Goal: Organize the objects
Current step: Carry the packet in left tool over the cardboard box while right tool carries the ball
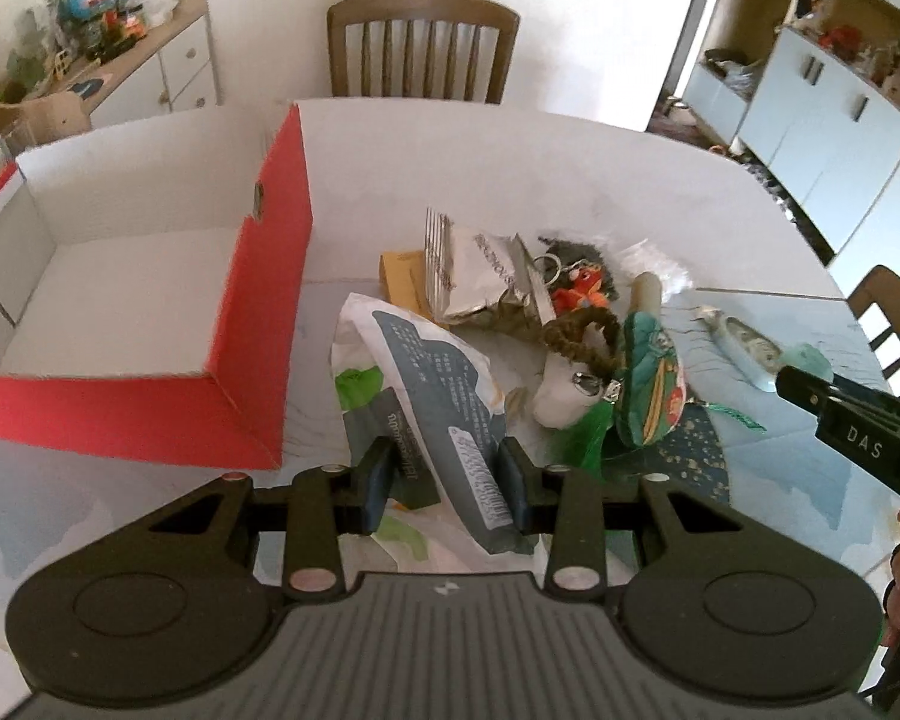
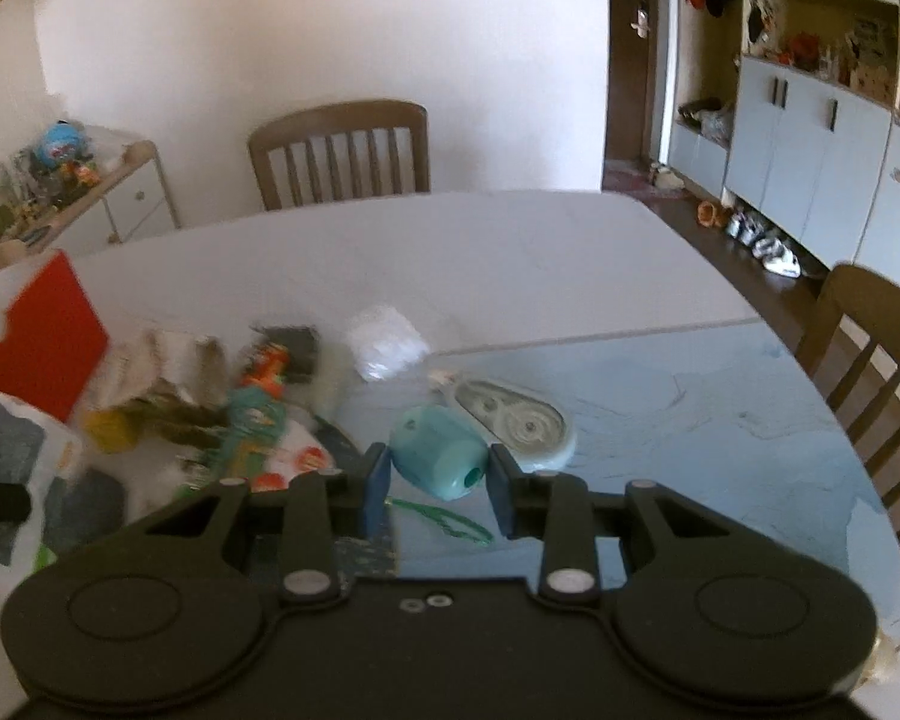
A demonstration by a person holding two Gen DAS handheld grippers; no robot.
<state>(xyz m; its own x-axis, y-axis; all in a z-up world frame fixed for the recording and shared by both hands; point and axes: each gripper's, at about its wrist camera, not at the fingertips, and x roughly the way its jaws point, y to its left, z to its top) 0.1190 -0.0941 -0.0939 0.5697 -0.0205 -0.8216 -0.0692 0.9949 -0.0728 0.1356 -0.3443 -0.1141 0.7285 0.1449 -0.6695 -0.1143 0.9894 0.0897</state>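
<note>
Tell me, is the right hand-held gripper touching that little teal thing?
Touching. In the right wrist view, the right hand-held gripper has both blue pads pressed against the sides of the teal pencil sharpener.

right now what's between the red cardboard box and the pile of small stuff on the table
In the left wrist view, only the white-and-grey printed plastic bag, held in the left gripper, sits between the red cardboard box and the pile.

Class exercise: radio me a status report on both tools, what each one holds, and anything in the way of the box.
Left tool shut on printed packet. Right tool shut on teal sharpener. Red box open, nothing inside. Clutter pile beside it; path clear.
</note>
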